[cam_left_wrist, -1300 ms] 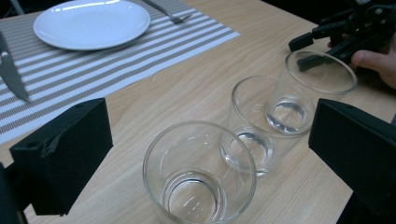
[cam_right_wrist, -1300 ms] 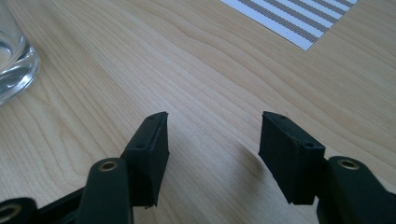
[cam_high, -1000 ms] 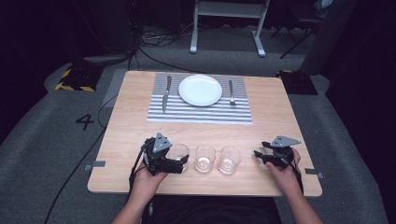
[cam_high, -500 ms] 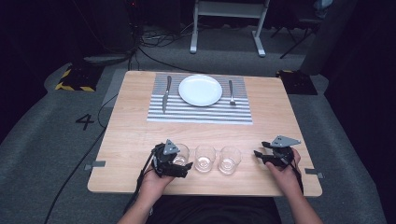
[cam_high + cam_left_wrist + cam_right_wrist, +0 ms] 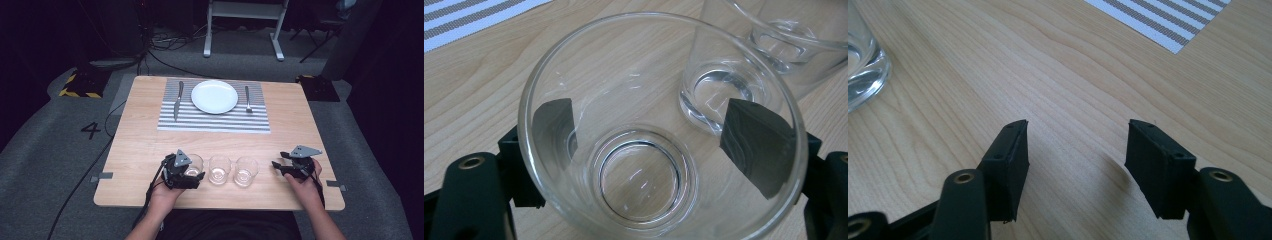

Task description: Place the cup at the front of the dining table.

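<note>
left gripper (image 5: pixel 192 172) jaws spread wide, right gripper (image 5: pixel 278 167) jaws parted

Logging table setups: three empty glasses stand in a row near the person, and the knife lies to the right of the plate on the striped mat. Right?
Not quite. The high view shows the knife left of the plate; the fork is on the right. The three glasses in a row are correct.

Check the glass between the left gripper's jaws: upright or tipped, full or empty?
Upright and empty. The glass stands on its base, wood grain showing through it, with the left gripper straddling it.
</note>
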`<state>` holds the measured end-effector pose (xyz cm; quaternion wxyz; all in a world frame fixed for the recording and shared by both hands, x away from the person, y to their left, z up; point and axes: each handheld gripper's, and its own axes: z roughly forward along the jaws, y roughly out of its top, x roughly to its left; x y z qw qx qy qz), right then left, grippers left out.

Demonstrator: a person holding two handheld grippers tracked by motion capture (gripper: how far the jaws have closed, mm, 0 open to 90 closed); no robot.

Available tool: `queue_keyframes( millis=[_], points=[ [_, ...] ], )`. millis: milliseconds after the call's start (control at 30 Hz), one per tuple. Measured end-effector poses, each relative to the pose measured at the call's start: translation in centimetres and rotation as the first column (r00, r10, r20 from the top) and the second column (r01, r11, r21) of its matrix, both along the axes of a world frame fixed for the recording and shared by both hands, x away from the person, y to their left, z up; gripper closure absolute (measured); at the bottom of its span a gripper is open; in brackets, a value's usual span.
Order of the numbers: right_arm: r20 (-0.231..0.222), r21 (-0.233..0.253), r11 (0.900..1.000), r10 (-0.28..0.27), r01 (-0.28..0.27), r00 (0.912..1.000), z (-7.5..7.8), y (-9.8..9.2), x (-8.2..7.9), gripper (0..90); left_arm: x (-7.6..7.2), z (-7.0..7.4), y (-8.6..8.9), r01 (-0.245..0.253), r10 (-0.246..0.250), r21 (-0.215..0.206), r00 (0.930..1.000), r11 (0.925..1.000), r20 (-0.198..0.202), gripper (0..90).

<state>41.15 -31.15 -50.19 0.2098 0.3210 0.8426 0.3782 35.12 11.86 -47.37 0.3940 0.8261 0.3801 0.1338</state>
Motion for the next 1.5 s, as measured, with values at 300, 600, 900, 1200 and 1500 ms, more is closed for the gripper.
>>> queue_keyframes(
  millis=[300, 600, 900, 1200, 1500],
  points=[
    [0.002, 0.002, 1.0, -0.003, 0.003, 1.0, 0.0, 0.0, 0.0, 42.8, 0.2, 0.3, 0.1, -0.006, 0.006, 0.011, 0.9998, 0.9999, -0.019, 20.0],
    [-0.007, 0.01, 1.0, -0.008, 0.008, 0.9999, 0.0, -0.1, 0.2, 42.7, 0.6, 1.8, 0.8, 0.011, -0.01, 0.004, 0.999, 0.9999, -0.043, 20.0],
    [0.0, 0.003, 1.0, -0.013, 0.013, 0.9999, 0.0, 0.0, 0.1, 42.7, 1.7, 3.8, 1.6, 0.009, -0.009, -0.026, 0.9995, 0.9996, -0.03, 20.0],
    [-0.001, 0.003, 1.0, -0.016, 0.016, 0.9999, 0.0, 0.0, 0.1, 42.7, 3.2, 5.2, 1.7, 0.016, -0.016, -0.041, 0.9998, 0.999, -0.012, 20.1],
    [-0.004, 0.005, 1.0, -0.02, 0.02, 0.9998, 0.0, 0.0, 0.0, 42.7, 4.5, 6.8, 1.7, -0.007, 0.01, -0.108, 0.9996, 0.9941, 0.027, 20.0]
  ],
)
